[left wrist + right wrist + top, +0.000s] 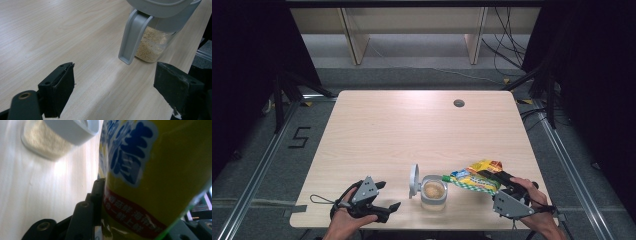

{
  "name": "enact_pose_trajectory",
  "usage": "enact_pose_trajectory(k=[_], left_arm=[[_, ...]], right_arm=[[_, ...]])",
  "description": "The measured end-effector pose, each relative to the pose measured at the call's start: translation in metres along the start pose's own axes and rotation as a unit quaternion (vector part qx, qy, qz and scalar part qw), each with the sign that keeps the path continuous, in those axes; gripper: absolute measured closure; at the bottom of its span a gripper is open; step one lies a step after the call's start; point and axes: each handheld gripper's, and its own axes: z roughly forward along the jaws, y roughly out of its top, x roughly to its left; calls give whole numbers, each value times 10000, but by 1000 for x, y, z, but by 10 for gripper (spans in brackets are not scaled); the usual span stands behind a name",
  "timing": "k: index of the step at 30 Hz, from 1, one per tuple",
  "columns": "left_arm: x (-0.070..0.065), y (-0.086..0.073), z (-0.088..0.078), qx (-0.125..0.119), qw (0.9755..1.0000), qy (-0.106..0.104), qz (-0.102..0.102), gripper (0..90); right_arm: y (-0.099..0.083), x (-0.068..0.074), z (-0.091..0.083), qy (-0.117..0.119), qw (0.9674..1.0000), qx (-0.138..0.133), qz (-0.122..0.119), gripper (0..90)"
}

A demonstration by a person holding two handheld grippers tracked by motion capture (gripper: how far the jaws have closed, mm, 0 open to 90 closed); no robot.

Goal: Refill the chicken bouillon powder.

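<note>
On the light wooden bench [377, 135], near the person's edge, stands a small clear jar [433, 194] with its grey hinged lid [414, 181] swung open to its left side. Inside the jar there is already a beige granular powder, and from the left tool view it seems to fill a good part of the glass. The right tool [501, 178] is clamped on a yellow packet [477, 176] with blue printed characters, and holds it tilted so that the far end of the packet reaches to the mouth of the jar. Whether that end is torn open, and whether grains are falling at this moment, I cannot tell from the pictures. The left tool [388, 196] rests low over the bench just beside the jar, on the lid side; its jaws stand wide apart with nothing between them, and they do not touch the jar. My judgement is that the work is filling the jar from the packet, and that it is in the middle or later part: the lid is already open, the packet is brought to the jar, and some content is inside. What is left, as far as I can judge, is to empty the packet, to put it aside, and to close the lid, perhaps with the free left tool.
</note>
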Motion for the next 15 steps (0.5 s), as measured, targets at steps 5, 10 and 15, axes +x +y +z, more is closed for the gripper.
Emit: enact_pose_trajectory(k=[5, 10, 15], left_arm=[[0, 0, 1, -21, 10000, -10, 24, 160], [0, 0, 1, -23, 10000, -14, 13, 160], [0, 0, 1, -33, 10000, -6, 27, 160]], right_arm=[[-10, 3, 2, 83, 9978, -135, 643, 715], [-19, 7, 6, 160, 9920, -358, 1201, 728], [-26, 7, 12, 206, 9872, -463, 1511, 737]])
